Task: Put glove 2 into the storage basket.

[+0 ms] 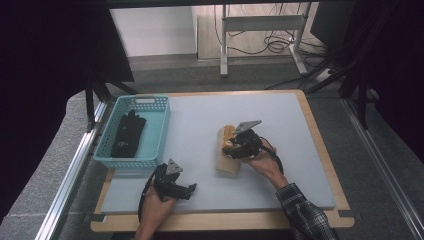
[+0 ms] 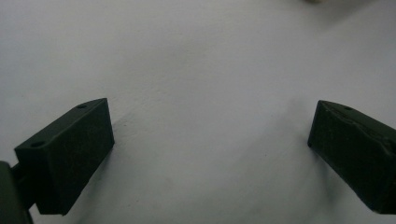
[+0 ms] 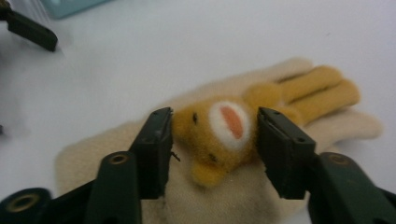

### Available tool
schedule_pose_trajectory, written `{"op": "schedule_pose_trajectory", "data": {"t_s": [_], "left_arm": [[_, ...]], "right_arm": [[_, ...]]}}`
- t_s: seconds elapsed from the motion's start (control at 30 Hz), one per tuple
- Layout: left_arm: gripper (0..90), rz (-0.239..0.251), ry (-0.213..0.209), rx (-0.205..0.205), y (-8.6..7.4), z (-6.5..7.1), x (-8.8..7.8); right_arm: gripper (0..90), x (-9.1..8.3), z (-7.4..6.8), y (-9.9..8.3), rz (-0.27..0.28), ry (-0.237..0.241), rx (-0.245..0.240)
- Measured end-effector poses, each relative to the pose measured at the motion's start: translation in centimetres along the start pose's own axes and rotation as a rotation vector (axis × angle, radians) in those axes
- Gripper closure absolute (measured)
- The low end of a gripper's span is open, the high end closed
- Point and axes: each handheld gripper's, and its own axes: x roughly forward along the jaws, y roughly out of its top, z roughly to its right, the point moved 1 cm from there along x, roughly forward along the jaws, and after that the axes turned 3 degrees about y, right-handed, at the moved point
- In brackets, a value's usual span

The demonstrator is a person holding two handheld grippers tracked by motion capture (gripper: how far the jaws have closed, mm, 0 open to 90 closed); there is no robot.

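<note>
R gripper open, jaws either side of bear patch on glove, mid-table. Drop lower, pinch fabric too, not just fuzz. L gripper open, idle.

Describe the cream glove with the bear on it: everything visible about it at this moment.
The cream glove looks like soft fleece and lies flat on the pale table mat, right of the teal basket. A fuzzy golden bear head with a white muzzle and orange mouth is sewn on, with golden finger-like strips beyond it. The right tool straddles the bear head, one jaw on each side; whether the pads press on it is unclear.
</note>
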Motion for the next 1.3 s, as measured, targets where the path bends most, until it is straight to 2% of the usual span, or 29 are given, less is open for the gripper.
{"op": "schedule_pose_trajectory", "data": {"t_s": [0.07, 0.17, 0.2, 0.3, 0.37, 0.43, 0.57, 0.7, 0.77, 0.83, 1.1, 1.3], "left_arm": [[0.4, 0.000, 0.000, 0.000, 0.0, 0.0, 0.0], [0.4, 0.000, 0.000, 0.000, 0.0, 0.0, 0.0], [0.4, 0.000, 0.000, 0.000, 0.0, 0.0, 0.0], [0.4, -0.002, 0.000, 0.003, 0.0, 0.0, 0.0], [0.4, -0.003, 0.000, 0.003, 0.0, 0.0, 0.0], [0.4, -0.001, 0.000, 0.000, 0.0, 0.0, 0.0], [0.4, 0.000, 0.001, 0.000, 0.0, 0.0, 0.0], [0.4, 0.000, 0.000, 0.000, 0.0, 0.0, 0.0], [0.4, -0.001, 0.000, 0.000, 0.0, 0.0, 0.0], [0.4, -0.001, 0.000, 0.000, 0.0, 0.0, 0.0], [0.4, -0.001, 0.000, 0.000, 0.0, 0.0, 0.0], [0.4, -0.001, 0.001, 0.001, 0.0, 0.0, 0.0]], "right_arm": [[40.5, -1.2, 0.3, 0.4, 0.036, -0.019, 0.012], [42.3, -2.9, 1.1, 0.4, 0.061, -0.057, 0.045], [46.1, -3.4, 1.5, 0.2, 0.061, -0.068, 0.062], [69.8, -4.4, 2.3, -1.0, 0.050, -0.097, 0.118], [80.2, -4.6, 2.5, -2.2, 0.029, -0.086, 0.137], [84.8, -4.4, 2.3, -3.4, 0.002, -0.072, 0.143], [86.5, -3.7, 1.2, -5.2, -0.020, -0.032, 0.135], [86.6, -2.6, -0.1, -5.8, -0.036, -0.013, 0.101], [86.6, -2.0, -0.6, -5.8, -0.038, 0.002, 0.093], [86.6, -1.5, -1.1, -5.5, -0.043, -0.006, 0.082], [86.2, 0.4, -2.6, -4.5, -0.021, 0.027, 0.072], [85.1, 2.0, -3.7, -3.6, -0.015, 0.016, 0.046]]}}
